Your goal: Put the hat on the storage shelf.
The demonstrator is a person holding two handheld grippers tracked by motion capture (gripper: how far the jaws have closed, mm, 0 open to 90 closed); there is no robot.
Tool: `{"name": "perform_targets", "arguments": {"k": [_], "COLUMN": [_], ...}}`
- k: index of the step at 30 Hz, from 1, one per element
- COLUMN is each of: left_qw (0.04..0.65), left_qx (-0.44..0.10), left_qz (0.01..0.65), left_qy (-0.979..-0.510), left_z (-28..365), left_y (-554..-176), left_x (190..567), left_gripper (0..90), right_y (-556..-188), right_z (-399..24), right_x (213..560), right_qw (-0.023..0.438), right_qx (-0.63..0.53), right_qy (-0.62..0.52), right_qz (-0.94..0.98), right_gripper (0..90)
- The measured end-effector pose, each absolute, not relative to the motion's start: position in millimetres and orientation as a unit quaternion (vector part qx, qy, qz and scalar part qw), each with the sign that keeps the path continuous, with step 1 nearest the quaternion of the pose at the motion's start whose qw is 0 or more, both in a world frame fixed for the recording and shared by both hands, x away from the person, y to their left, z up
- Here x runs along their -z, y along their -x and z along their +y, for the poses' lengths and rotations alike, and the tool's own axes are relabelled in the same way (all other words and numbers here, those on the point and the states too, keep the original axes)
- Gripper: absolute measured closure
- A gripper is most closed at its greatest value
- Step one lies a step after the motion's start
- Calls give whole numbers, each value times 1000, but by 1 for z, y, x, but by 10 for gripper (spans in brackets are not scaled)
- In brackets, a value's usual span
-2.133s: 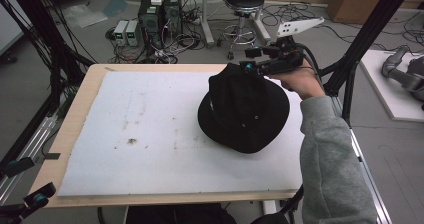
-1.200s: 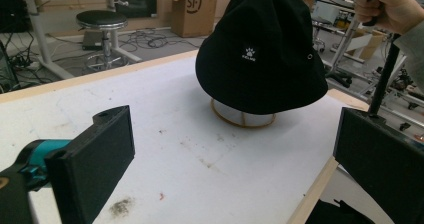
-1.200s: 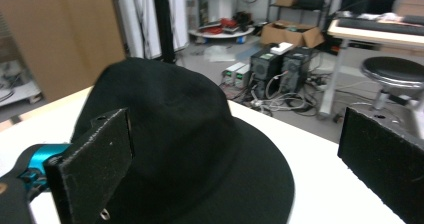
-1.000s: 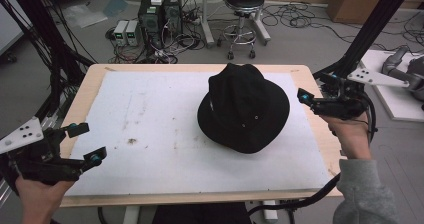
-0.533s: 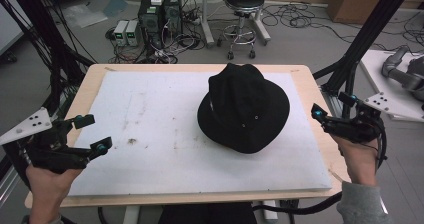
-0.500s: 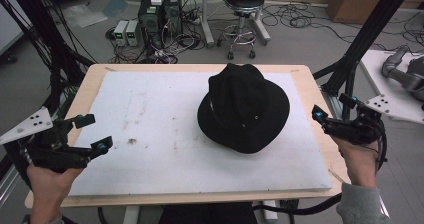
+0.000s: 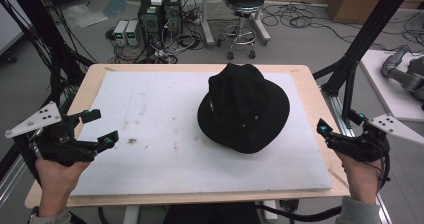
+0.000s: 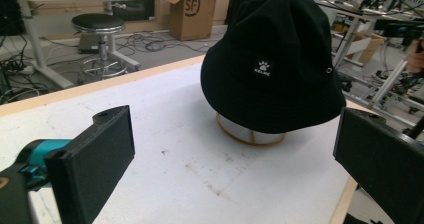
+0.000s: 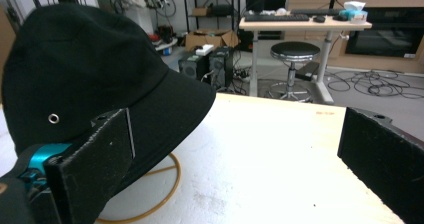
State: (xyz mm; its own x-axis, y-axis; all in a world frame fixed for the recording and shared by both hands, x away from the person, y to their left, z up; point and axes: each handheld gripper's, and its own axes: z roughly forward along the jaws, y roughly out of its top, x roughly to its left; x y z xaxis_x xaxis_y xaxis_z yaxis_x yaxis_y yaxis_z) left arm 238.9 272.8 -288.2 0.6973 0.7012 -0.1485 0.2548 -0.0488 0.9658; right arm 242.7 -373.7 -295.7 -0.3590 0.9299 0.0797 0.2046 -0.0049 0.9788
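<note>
A black bucket hat point(image 7: 243, 109) sits on a round stand with a gold ring base point(image 8: 250, 134) at the right middle of the white mat point(image 7: 150, 134). It has a small white paw label point(image 8: 263, 66) and a metal eyelet point(image 9: 53, 118). My left gripper point(image 7: 100, 127) hovers at the table's left edge, open and holding nothing, pointed toward the hat point(image 8: 272, 64). My right gripper point(image 7: 341, 123) is off the table's right edge, open, with the hat point(image 9: 85, 69) close by on its left jaw's side.
The mat lies on a wooden table point(image 7: 310, 84). Black frame posts point(image 7: 370, 39) rise at both sides. A stool point(image 7: 245, 4) and computer towers point(image 7: 160, 9) stand on the floor behind. A white side table point(image 7: 395, 89) is at the right.
My right gripper let go of the hat's crown and drew back to the right edge. My left gripper came in at the left edge. Over the last half second, almost nothing moved.
</note>
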Motion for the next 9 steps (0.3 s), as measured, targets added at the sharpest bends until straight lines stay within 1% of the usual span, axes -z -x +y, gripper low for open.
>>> {"name": "perform_targets", "arguments": {"k": [5,9], "left_qw": [597,594], "left_qx": [-195,-193], "left_qz": [351,353], "left_qy": [-694,-697], "left_z": [271,267], "left_y": [-241,-243], "left_x": [289,291], "left_gripper": [33,33], "right_y": [-238,-238], "right_z": [-376,-379], "right_x": [296,300], "right_qw": [345,339], "right_qx": [-536,-532], "right_qy": [-454,-460], "right_qz": [622,625], "right_gripper": [10,11]}}
